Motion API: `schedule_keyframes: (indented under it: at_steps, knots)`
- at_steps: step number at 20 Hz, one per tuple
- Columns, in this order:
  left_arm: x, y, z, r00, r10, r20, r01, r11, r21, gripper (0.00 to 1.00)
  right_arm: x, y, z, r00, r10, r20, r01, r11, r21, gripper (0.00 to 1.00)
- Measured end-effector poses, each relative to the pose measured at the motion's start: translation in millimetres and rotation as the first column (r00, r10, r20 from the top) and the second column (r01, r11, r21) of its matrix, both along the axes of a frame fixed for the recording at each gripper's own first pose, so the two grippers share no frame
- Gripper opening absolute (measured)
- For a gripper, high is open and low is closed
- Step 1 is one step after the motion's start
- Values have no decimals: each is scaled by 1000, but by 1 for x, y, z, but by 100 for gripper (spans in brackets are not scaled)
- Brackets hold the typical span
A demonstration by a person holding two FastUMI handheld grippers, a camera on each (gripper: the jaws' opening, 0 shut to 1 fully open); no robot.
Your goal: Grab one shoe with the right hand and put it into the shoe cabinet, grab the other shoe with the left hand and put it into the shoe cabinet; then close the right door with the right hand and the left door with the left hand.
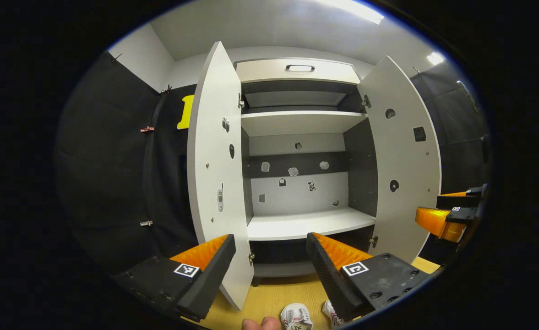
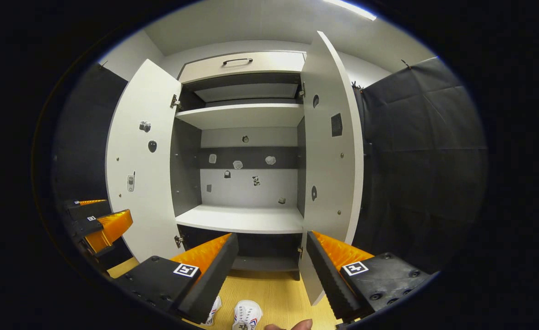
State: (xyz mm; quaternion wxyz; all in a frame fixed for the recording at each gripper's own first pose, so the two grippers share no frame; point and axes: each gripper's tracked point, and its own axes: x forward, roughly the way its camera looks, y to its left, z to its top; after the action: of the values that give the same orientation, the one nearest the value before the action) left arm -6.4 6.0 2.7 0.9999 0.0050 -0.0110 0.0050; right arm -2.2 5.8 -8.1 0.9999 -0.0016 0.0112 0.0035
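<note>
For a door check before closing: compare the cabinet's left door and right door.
The left door carries small stickers, a camera and a phone among them; the right door has a dark square patch and round dark marks. In the right gripper view the left door shows its broad inner face, the right door a narrower slice. Both are pale and wide open.

Wooden floor, light yellow-brown, carries the shoe cabinet, which stands on it with both doors open. Two white shoes lie side by side on the floor in front of the cabinet, apart from it, toes toward the camera.
</note>
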Motion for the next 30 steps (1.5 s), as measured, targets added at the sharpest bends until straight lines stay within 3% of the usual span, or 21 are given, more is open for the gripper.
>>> schedule_keyframes:
  at_steps: [6, 11, 15, 21, 25, 26, 29, 30]
  knots:
    - [-4, 8, -7, 1000, 0, 4, 0, 1000, 3, 97, -5, 30, -73, 985, 73, -156, -68, 997, 38, 98]
    - [-10, 20, -24, 1000, 4, -21, -5, 1000, -5, 97, -30, 55, -176, 924, 138, -355, -106, 988, 110, 99]
    - [-15, 29, -37, 999, 18, -47, -18, 1000, -4, 97, -46, 67, -262, 850, 172, -498, -116, 983, 141, 100]
    - [-22, 41, -53, 996, 43, -83, -42, 999, 9, 97, -66, 82, -362, 692, 206, -692, -43, 969, 244, 98]
    - [-22, 49, -60, 993, 63, -99, -62, 998, 10, 97, -68, 92, -406, 625, 220, -749, -33, 966, 256, 88]
    - [-21, 51, -61, 992, 68, -103, -67, 998, 10, 97, -68, 93, -415, 609, 219, -762, -26, 966, 257, 79]
    - [-22, 57, -68, 990, 81, -116, -80, 997, 11, 97, -52, 90, -435, 619, 186, -763, 12, 969, 246, 69]
    - [-22, 58, -70, 989, 86, -122, -85, 996, 13, 97, -44, 90, -439, 633, 173, -755, 18, 971, 237, 49]
